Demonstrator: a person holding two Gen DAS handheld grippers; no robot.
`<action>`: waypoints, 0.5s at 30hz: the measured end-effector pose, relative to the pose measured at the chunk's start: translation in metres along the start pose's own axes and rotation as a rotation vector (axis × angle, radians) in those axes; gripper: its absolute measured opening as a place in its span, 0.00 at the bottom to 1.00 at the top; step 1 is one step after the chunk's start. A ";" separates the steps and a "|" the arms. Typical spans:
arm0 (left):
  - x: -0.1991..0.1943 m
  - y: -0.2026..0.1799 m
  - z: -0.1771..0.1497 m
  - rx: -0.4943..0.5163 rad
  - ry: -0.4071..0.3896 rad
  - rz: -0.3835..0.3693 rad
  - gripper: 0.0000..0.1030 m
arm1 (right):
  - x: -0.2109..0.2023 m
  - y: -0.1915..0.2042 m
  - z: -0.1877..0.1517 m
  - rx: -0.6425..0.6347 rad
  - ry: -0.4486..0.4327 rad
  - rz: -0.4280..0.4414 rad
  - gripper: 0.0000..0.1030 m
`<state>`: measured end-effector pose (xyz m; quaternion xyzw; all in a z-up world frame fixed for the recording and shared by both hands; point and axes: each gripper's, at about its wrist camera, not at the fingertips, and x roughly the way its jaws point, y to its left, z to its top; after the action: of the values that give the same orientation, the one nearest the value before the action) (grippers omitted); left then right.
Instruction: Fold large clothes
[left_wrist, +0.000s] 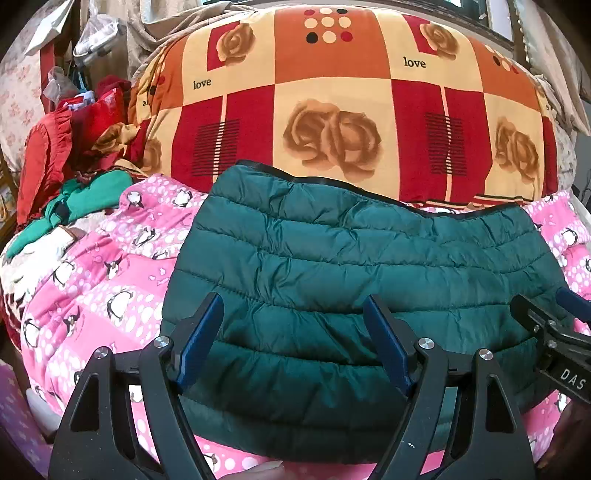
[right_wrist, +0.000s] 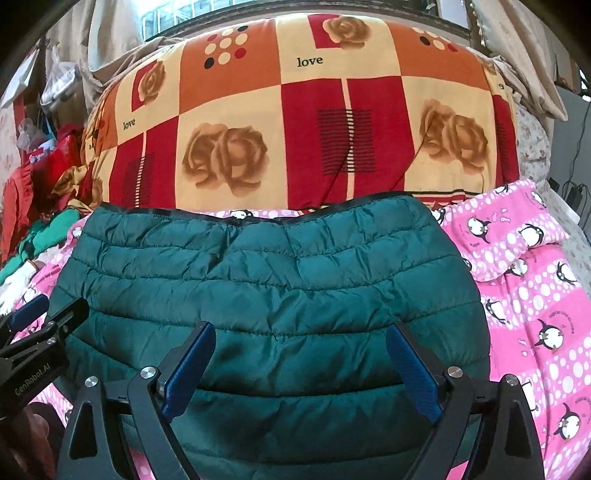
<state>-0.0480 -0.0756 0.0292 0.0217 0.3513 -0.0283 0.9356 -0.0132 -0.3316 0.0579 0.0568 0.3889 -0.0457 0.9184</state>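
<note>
A dark green quilted puffer jacket (left_wrist: 351, 266) lies folded on the pink penguin bedsheet (left_wrist: 92, 288); it also shows in the right wrist view (right_wrist: 273, 280). My left gripper (left_wrist: 293, 314) is open and empty, its blue pads spread over the jacket's near left part. My right gripper (right_wrist: 301, 339) is open and empty over the jacket's near middle. The right gripper (left_wrist: 554, 314) shows at the right edge of the left wrist view. The left gripper (right_wrist: 48, 314) shows at the left edge of the right wrist view.
A big rolled quilt (left_wrist: 332, 103) with red, orange and rose squares lies behind the jacket. A pile of red and green clothes (left_wrist: 74, 166) sits at the far left. The pink sheet (right_wrist: 535, 295) extends to the right.
</note>
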 end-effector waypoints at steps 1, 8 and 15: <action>0.000 0.000 0.000 -0.001 0.000 0.000 0.76 | 0.000 0.001 0.000 -0.002 0.001 0.000 0.90; 0.002 0.001 -0.001 -0.008 0.002 -0.001 0.76 | 0.003 0.003 0.000 -0.009 0.001 -0.001 0.91; 0.006 0.001 -0.001 -0.009 0.009 -0.006 0.76 | 0.005 0.003 0.000 -0.015 0.009 -0.006 0.92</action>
<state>-0.0439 -0.0752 0.0242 0.0165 0.3559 -0.0295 0.9339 -0.0088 -0.3290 0.0543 0.0488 0.3934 -0.0452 0.9170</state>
